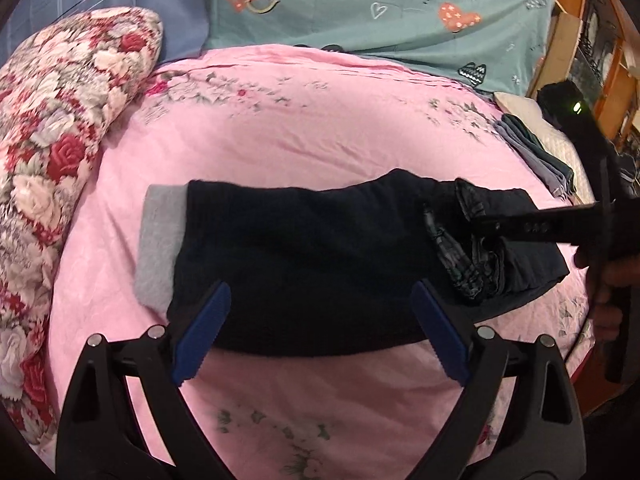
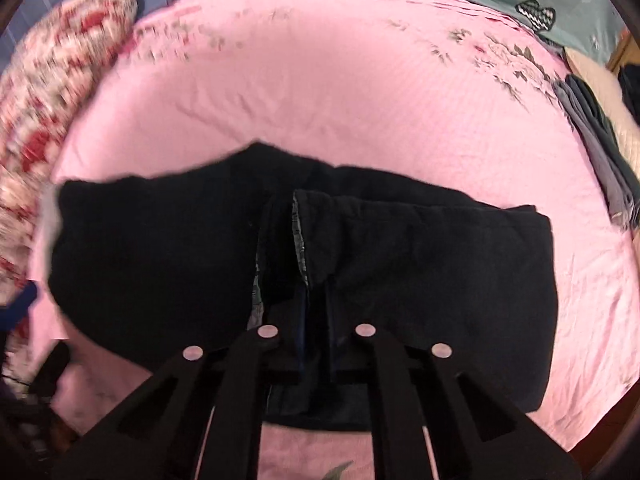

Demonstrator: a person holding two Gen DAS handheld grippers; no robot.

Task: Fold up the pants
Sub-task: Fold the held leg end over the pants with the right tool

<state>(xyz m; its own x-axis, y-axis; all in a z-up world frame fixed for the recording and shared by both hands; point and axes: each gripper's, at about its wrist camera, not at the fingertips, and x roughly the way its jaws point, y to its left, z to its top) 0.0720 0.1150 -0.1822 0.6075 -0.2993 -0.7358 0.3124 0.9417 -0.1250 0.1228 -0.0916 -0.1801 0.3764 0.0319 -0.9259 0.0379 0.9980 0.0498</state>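
Right tool (image 2: 316,344) clamped narrow on waistband fold of dark navy knit pants (image 2: 200,256), spread ahead on pink bed sheet (image 2: 320,92). Left tool (image 1: 320,328) held wide, empty, over near edge. Fold to be carried across evenly, edges aligned.

Dark navy pants (image 1: 304,256) lie flat, folded across the width. A grey lining strip shows beyond the left fingers (image 1: 202,332). The patterned waistband edge sits between the nearly closed right fingers (image 2: 334,312).
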